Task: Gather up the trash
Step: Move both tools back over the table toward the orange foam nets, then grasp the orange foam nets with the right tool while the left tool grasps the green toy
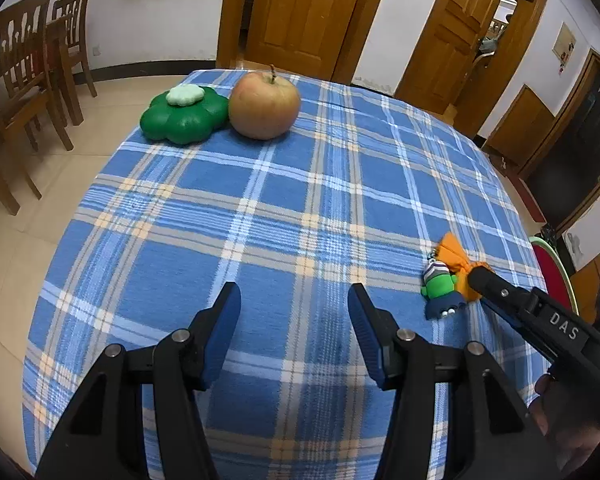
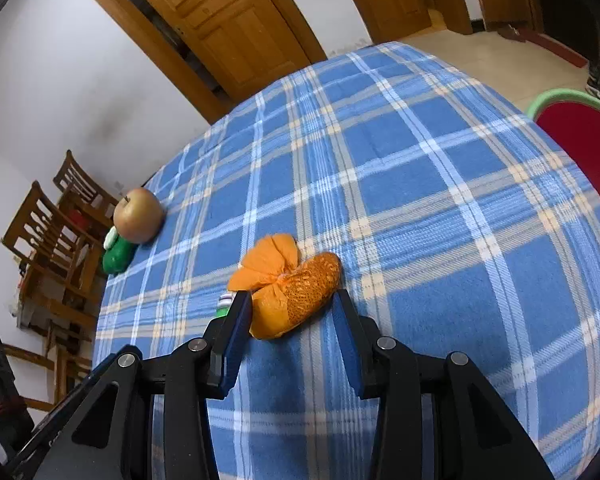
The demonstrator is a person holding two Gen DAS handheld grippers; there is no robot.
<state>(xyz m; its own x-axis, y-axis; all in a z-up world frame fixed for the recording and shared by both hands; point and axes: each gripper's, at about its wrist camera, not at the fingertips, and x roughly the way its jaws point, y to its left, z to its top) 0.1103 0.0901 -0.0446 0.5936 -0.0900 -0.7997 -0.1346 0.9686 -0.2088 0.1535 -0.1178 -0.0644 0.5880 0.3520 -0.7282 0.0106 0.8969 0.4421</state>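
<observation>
Right wrist view: the right gripper [image 2: 290, 312] brackets the orange peel bundle [image 2: 290, 288] lying on the plaid tablecloth [image 2: 440, 208]; its jaws stand apart, pads not pressing. The left gripper [image 1: 294, 304] hovers with jaws apart and nothing between them.

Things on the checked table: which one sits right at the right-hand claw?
The orange peel. It lies between the open fingers of the right gripper. The apple and green flower-shaped toy sit far off at the table's edge; the small green figure lies just beside.
</observation>
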